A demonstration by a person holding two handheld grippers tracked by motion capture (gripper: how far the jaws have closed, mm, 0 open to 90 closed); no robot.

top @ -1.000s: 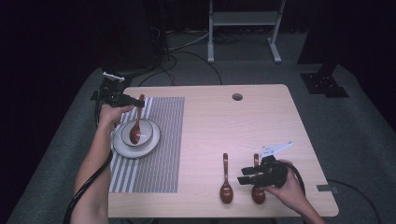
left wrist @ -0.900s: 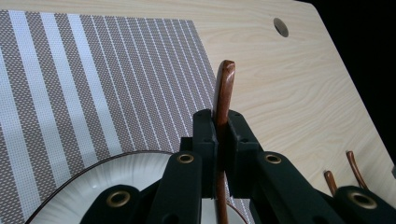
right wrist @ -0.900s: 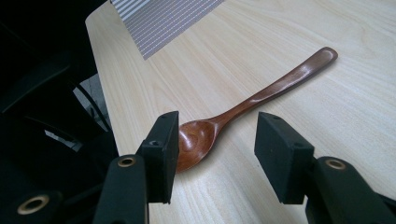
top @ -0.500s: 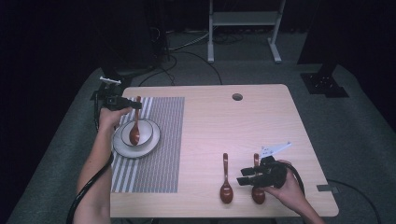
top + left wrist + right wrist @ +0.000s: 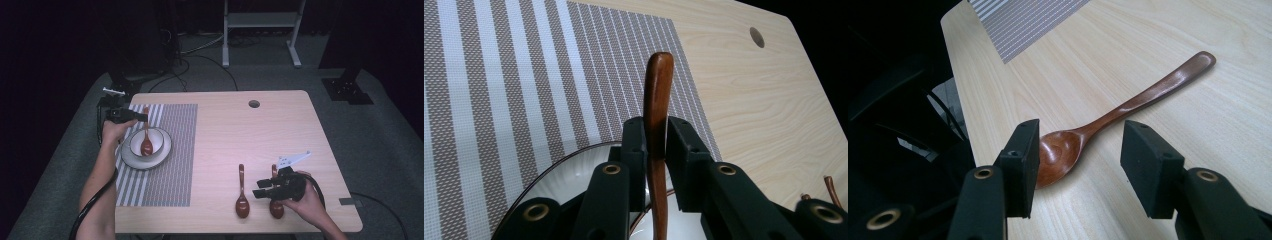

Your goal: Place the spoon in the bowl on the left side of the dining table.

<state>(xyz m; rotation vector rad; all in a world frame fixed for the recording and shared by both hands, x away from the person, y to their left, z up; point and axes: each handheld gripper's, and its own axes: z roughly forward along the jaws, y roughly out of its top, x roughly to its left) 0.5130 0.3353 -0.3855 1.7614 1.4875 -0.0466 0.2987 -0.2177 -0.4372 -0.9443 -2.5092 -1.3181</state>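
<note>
The left hand-held gripper (image 5: 655, 145), jaws just easing apart around the wooden spoon (image 5: 657, 125) handle, stands it in the bowl (image 5: 146, 141) on the desk (image 5: 280, 135); light, stiff, smooth, best gripped mid-handle

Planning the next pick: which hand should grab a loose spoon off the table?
Right. Its hand-held gripper hovers open at the two loose wooden spoons by the table's near edge, with one spoon's bowl just ahead of its jaws.
</note>
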